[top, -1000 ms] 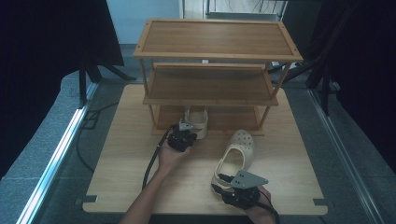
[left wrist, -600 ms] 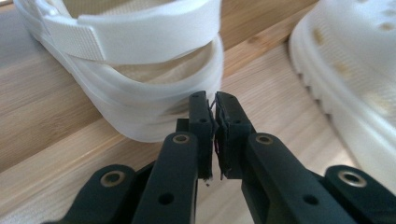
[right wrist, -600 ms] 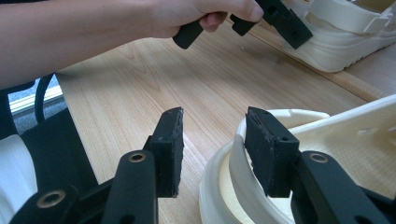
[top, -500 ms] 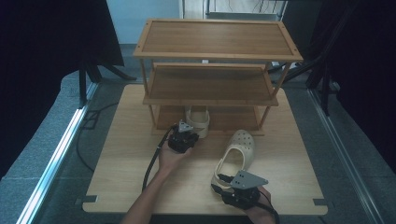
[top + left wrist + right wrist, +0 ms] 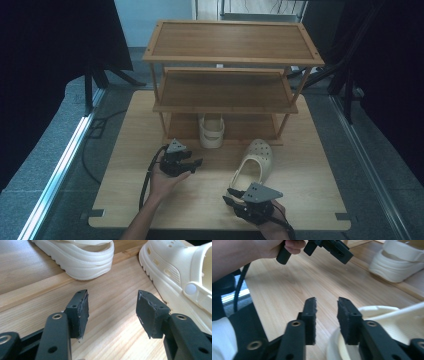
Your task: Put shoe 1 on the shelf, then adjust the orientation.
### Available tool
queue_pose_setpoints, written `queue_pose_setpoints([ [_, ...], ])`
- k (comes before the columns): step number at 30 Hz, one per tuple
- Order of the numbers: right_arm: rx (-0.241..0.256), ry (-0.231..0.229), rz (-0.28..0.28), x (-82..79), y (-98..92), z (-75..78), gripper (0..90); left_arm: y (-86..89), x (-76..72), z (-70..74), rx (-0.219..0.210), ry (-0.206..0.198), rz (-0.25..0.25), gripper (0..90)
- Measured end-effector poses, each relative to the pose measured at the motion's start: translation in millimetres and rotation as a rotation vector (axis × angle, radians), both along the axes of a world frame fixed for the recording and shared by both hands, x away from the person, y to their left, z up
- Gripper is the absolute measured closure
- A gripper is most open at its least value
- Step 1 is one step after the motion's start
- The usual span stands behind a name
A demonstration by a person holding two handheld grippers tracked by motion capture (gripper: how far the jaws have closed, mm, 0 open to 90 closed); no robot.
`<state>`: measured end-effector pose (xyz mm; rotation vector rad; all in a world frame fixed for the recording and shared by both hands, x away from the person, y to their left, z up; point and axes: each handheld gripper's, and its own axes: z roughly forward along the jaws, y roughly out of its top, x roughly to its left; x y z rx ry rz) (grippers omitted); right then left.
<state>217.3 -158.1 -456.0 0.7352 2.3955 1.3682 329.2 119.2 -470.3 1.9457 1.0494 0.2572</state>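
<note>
On the worktop (image 5: 125, 195), ahead of the near edge: loose clog (image 5: 254, 162) lying toe toward the rack (image 5: 225, 100), heel toward the near edge. Second clog (image 5: 211, 131) already on the rack's bottom shelf, heel poking out over its front edge. Left tongs (image 5: 186, 164) off to the left of the loose clog, jaws wide apart, holding nothing, aimed between the two clogs in the left gripper view. Right tongs (image 5: 235, 202) at the near edge, right behind the loose clog's heel; jaws partly open, empty, one jaw over the heel rim (image 5: 372, 310) in the right gripper view, the other outside it.

Step in hand, by the look of it: picking up the loose clog to shelve it beside its mate. Not yet gripped. Next move likely to call for easing the right tongs forward so the heel rim sits between the jaws, then closing firmly. Soft, curved rim, so a shallow bite could slip. Afterward, lifting and sliding in toe-first beside the shelved clog, low enough to pass under the middle shelf.
</note>
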Motion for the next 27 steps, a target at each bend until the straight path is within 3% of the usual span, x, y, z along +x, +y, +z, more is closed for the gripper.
queue_pose_setpoints([
  [4,-0.011,0.006,-0.003,-0.5,11.3,-2.0,83.7,-0.5,-6.8,-0.8,0.019,0.001,-0.02,42.2],
  [13,-0.036,0.035,-0.028,0.5,22.0,-7.4,87.0,13.2,-7.8,-2.1,0.016,0.006,0.008,40.2],
  [15,-0.058,0.045,-0.051,1.0,24.5,-10.1,87.0,13.2,-7.7,-3.1,0.021,0.006,0.009,40.0],
  [16,-0.093,0.047,-0.076,0.6,25.3,-12.5,86.9,12.1,-8.1,-4.2,0.029,0.006,0.006,39.9],
  [22,-0.123,0.07,-0.123,-0.2,17.2,-16.1,87.0,11.9,-8.8,-6.1,0.033,0.012,0.002,39.8],
  [24,-0.106,0.093,-0.141,-0.3,10.2,-17.3,87.6,12.6,-9.5,-6.8,0.034,0.015,0.004,39.8],
  [27,-0.101,0.091,-0.156,-1.7,5.9,-14.9,87.6,13.3,-9.9,-6.7,0.037,0.016,0.003,39.7],
])
